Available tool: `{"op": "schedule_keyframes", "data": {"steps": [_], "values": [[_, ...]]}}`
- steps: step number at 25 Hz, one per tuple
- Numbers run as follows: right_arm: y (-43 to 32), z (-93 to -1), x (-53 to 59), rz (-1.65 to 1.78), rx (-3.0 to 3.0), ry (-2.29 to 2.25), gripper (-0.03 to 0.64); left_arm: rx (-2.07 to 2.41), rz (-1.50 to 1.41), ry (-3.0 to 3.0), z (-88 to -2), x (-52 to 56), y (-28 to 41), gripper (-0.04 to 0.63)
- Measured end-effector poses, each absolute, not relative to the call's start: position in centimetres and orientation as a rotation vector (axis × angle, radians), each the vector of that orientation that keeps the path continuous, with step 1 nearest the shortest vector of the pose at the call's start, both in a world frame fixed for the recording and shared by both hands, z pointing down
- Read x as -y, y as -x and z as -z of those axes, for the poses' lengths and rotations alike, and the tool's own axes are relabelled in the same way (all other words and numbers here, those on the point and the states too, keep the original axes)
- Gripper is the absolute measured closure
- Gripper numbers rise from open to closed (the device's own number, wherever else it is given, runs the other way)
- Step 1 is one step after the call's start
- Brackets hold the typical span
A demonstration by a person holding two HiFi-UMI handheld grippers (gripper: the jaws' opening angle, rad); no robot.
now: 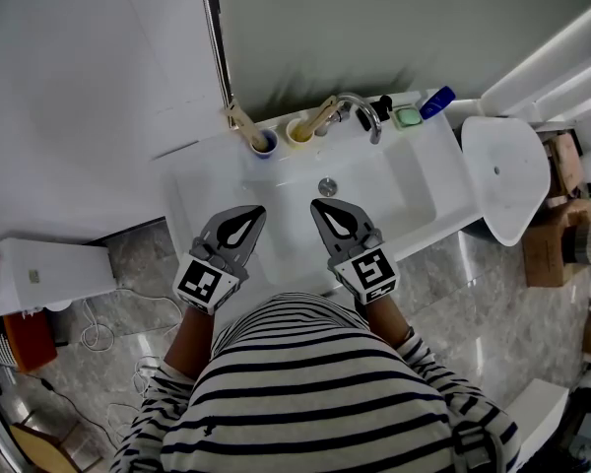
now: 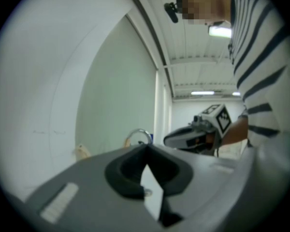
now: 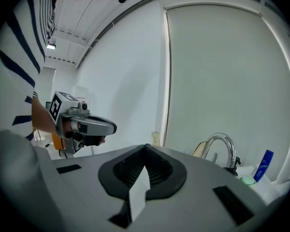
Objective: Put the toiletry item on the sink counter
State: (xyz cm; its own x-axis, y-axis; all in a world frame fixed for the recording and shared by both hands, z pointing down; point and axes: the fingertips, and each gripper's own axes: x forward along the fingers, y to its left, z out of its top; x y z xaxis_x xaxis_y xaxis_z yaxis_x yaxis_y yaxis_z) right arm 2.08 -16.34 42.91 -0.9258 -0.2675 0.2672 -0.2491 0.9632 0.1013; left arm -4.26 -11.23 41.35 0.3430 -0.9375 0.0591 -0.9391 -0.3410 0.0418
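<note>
A white sink counter [image 1: 192,180] stands below me, with a chrome faucet [image 1: 360,111] at the back of its basin. A blue toiletry bottle [image 1: 436,101] lies at the counter's back right corner, next to a green soap [image 1: 408,116]. Left of the faucet stand two cups holding brushes, a blue cup [image 1: 264,144] and a yellow cup [image 1: 299,131]. My left gripper [image 1: 259,208] and right gripper [image 1: 315,203] hover side by side over the basin's near half. Both are shut with nothing between the jaws. The right gripper view shows the bottle [image 3: 263,166] far off at the right.
A white toilet lid [image 1: 507,175] sits right of the sink, with cardboard boxes [image 1: 552,235] beyond it. A white box [image 1: 49,274] and loose cables [image 1: 98,333] lie on the floor at left. A metal hose [image 1: 215,37] runs down the wall behind the cups.
</note>
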Motion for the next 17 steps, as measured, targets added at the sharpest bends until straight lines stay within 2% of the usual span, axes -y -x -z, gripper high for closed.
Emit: {"op": "schedule_keyframes", "data": {"steps": [17], "values": [[-1.9, -43.4, 16.2, 0.101, 2.817, -0.351, 0.609, 1.749, -0.097, -2.511, -42.7, 11.2, 4.4, 0.589]]}}
